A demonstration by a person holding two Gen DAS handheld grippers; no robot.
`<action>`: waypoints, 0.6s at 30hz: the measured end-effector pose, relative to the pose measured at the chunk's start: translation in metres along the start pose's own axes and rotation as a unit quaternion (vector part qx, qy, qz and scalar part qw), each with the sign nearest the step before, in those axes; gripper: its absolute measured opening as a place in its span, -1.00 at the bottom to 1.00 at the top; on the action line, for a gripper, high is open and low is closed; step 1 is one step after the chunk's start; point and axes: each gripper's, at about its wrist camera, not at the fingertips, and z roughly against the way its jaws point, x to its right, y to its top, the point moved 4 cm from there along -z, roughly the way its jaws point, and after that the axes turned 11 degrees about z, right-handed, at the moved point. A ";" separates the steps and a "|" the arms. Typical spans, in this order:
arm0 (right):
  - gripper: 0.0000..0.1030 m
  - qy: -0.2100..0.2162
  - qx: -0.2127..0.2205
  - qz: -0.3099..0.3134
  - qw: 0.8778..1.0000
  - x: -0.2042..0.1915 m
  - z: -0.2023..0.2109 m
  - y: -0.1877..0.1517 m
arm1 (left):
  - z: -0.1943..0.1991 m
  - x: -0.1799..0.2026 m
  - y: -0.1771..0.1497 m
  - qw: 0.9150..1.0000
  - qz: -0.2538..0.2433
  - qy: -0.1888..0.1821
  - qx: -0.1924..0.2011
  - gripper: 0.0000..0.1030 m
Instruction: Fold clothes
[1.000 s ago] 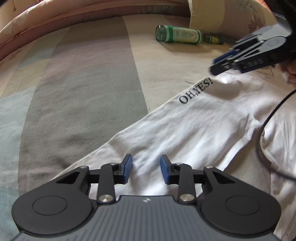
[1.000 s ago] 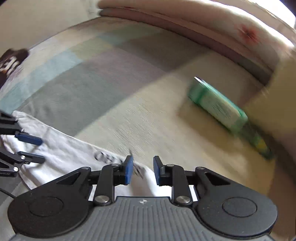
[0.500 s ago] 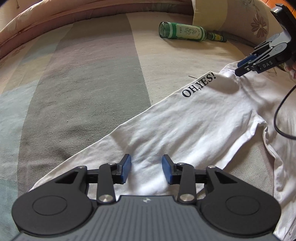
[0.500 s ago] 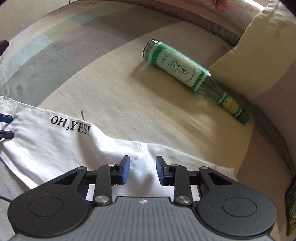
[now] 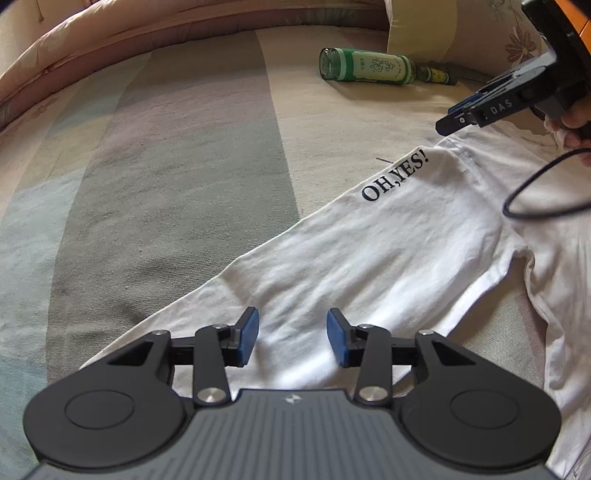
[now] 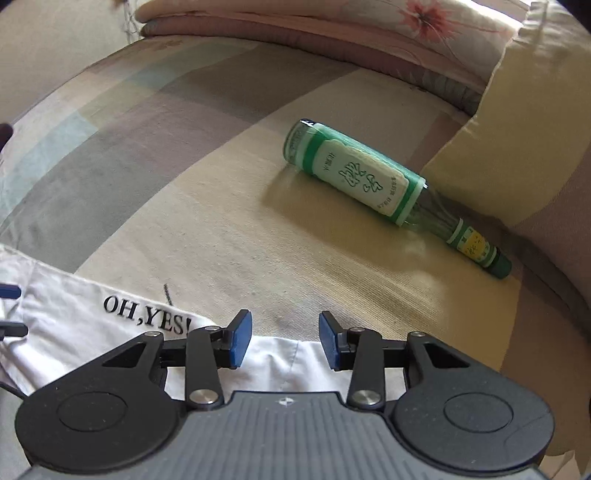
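A white shirt [image 5: 369, 254] printed "OH,YES!" lies spread on the striped bed, its sleeve running from lower left to upper right. My left gripper [image 5: 291, 341] hovers open over the lower part of that sleeve, nothing between its blue pads. In the right wrist view the shirt's edge [image 6: 92, 325] with the print lies under my right gripper [image 6: 284, 339], which is open and empty just above the hem. The right gripper [image 5: 476, 110] also shows at the upper right of the left wrist view, held by a hand, near the sleeve's far end.
A green glass bottle [image 6: 373, 184] lies on its side on the bed beyond the shirt, also seen as the bottle [image 5: 369, 66] in the left view. A yellow pillow [image 6: 517, 147] and a floral quilt [image 6: 332, 22] border the far side. A black cable [image 5: 535, 199] loops over the shirt.
The right gripper swung from the left toward the bottle side and came down over the shirt's printed edge. Both grippers stayed open; the left one barely moved.
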 end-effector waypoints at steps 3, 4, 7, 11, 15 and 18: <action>-0.03 -0.007 -0.013 0.065 0.998 -0.003 -0.009 -0.006 | -0.002 0.002 -0.003 1.000 -0.010 0.003 -0.002 -0.20; -0.03 0.000 -0.019 0.081 0.997 -0.001 -0.011 -0.007 | -0.002 0.002 -0.004 1.000 -0.012 0.002 -0.001 -0.20; -0.01 0.016 -0.020 0.129 0.991 0.008 -0.015 -0.012 | -0.003 -0.001 -0.006 1.000 -0.008 -0.006 0.000 -0.18; -0.03 0.023 -0.029 0.146 0.989 0.009 -0.021 -0.012 | -0.003 -0.003 -0.005 1.000 0.003 -0.008 0.002 -0.14; -0.71 0.013 -0.024 0.137 0.990 0.006 -0.021 -0.008 | 0.000 0.000 -0.002 1.000 0.011 -0.009 0.009 -0.16; -0.65 0.005 -0.020 0.131 0.991 0.005 -0.021 -0.005 | 0.002 0.004 -0.002 1.000 0.000 -0.015 0.011 -0.13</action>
